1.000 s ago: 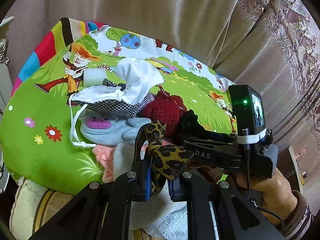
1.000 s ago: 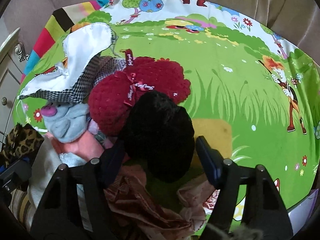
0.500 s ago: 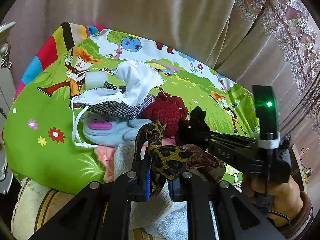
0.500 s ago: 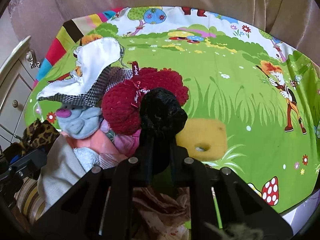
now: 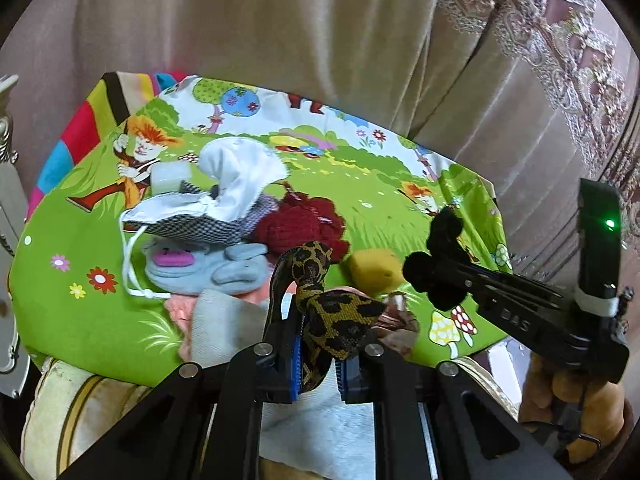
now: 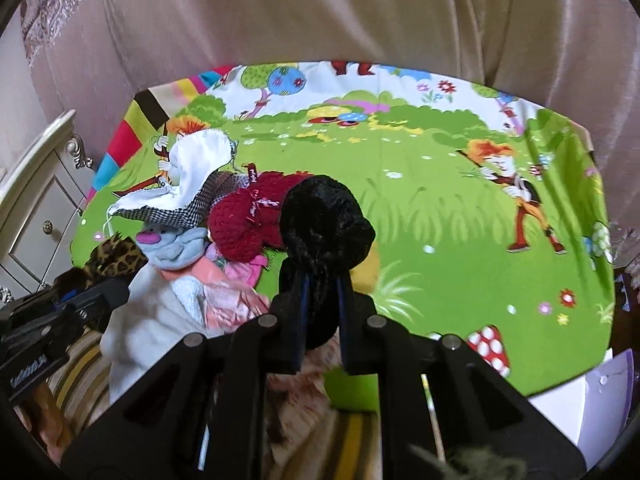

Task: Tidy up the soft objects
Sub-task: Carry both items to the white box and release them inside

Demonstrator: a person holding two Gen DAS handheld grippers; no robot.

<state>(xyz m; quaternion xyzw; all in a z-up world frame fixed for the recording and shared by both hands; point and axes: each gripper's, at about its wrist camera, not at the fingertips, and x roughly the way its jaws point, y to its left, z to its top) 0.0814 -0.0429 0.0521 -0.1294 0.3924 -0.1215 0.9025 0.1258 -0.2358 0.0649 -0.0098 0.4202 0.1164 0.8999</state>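
Note:
A heap of soft things lies on the left of a cartoon-print green cloth (image 6: 440, 208): a white and checked bonnet (image 5: 224, 200), a grey-blue plush (image 5: 200, 268), a dark red knitted piece (image 6: 248, 220) and pink cloths (image 6: 236, 296). My left gripper (image 5: 318, 344) is shut on a leopard-print fabric strip (image 5: 332, 316) that stands up between its fingers. My right gripper (image 6: 320, 300) is shut on a black fuzzy item (image 6: 324, 220), held above the cloth; the same gripper (image 5: 436, 276) shows from the side in the left wrist view.
A yellow sponge (image 5: 376, 272) lies on the cloth beside the heap. Beige curtains (image 6: 320, 20) hang behind. A cream drawer cabinet (image 6: 36, 208) stands at the left. A striped cushion (image 5: 72, 412) lies under the cloth's near edge. A person's hand (image 5: 576, 400) holds the right gripper.
My right gripper closed on the black fuzzy item and lifted it off the heap, uncovering the yellow sponge. My left gripper rose slightly, still gripping the leopard strip.

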